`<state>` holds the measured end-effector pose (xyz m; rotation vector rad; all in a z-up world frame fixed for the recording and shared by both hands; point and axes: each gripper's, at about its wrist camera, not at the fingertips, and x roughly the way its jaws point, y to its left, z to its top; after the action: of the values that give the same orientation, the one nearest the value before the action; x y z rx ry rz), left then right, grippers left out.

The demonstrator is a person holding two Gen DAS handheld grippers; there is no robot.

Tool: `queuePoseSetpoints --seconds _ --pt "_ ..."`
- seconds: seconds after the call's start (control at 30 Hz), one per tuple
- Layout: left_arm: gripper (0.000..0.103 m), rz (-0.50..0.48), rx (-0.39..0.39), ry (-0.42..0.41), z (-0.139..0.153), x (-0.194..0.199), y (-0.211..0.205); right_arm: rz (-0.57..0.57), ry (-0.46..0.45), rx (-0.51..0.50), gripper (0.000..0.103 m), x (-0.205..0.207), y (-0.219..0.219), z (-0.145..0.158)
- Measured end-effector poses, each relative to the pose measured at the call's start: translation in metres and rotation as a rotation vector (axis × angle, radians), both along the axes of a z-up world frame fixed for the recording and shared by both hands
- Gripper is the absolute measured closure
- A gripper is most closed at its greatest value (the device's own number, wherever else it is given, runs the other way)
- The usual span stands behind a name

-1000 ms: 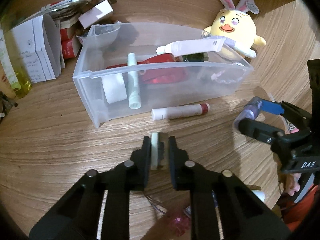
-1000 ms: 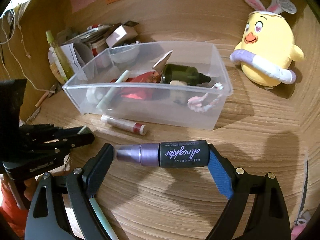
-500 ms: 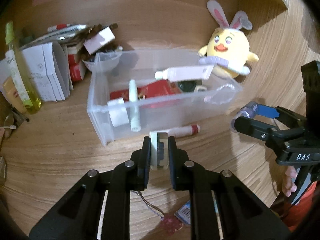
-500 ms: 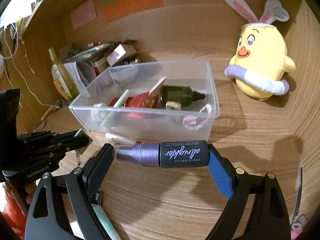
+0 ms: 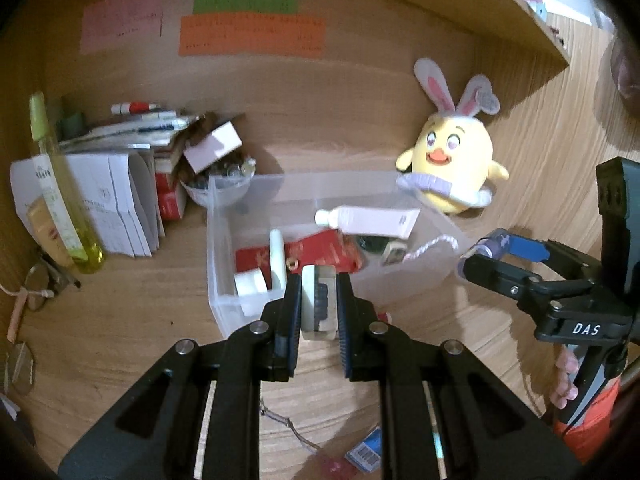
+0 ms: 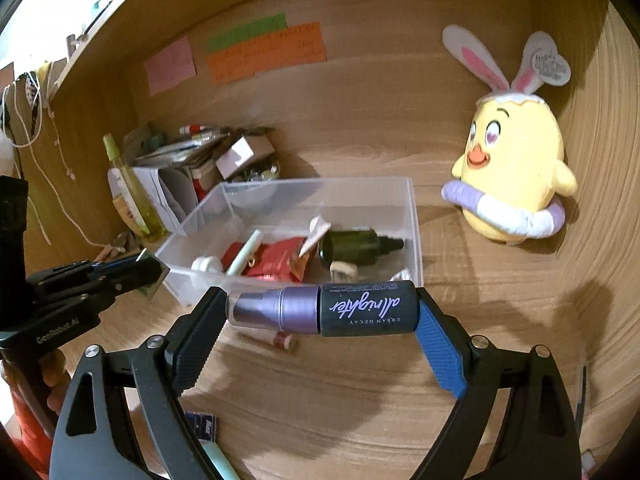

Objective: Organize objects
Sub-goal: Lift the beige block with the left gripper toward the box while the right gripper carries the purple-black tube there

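My left gripper [image 5: 318,304] is shut on a small pale block with a dark ribbed part [image 5: 318,300], held above the desk in front of the clear plastic bin [image 5: 218,240]. My right gripper [image 6: 320,314] is shut on a purple and black spray bottle [image 6: 324,313], held crosswise by its ends, in front of the bin [image 6: 416,232]. The bin holds a white tube [image 5: 366,220], a red packet [image 6: 276,260], a dark green bottle [image 6: 356,244] and other small items. A red-capped tube [image 6: 284,340] lies on the desk before the bin.
A yellow chick plush [image 6: 512,184] stands right of the bin. Papers, boxes and a tall yellow-green bottle [image 5: 60,196] crowd the back left corner. Sticky notes [image 5: 252,36] hang on the back wall. A shelf [image 5: 520,12] runs overhead. Small cards [image 5: 364,454] lie near the front.
Both grippers have risen and pulled back from the bin, each still holding its object. The bin and plush look smaller and more of the back wall shows.
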<state>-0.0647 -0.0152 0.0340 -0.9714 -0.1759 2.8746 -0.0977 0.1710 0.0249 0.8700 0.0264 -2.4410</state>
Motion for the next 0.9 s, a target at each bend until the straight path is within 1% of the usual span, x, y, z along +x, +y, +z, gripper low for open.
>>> queuePoseSetpoints --seconds 0.27,0.43,0.6,0.7,0.9 --pt "0.087 0.012 0.002 0.037 0.014 -0.007 -0.002 0.003 0.015 -0.021 0.014 -0.012 -0.005 0.009" --pt "0.087 0.026 -0.003 0.037 0.015 -0.015 -0.004 0.006 0.020 -0.022 0.014 -0.022 -0.010 0.009" --pt "0.087 0.039 0.001 0.012 0.008 -0.028 -0.008 0.001 -0.001 -0.018 0.014 -0.034 -0.016 0.003" --pt "0.087 0.035 0.029 -0.023 -0.001 -0.039 -0.013 -0.002 -0.016 -0.012 0.014 -0.040 -0.020 -0.003" --pt "0.087 0.046 0.055 -0.068 -0.017 -0.055 -0.021 -0.007 -0.046 0.005 0.014 -0.049 -0.025 -0.015"
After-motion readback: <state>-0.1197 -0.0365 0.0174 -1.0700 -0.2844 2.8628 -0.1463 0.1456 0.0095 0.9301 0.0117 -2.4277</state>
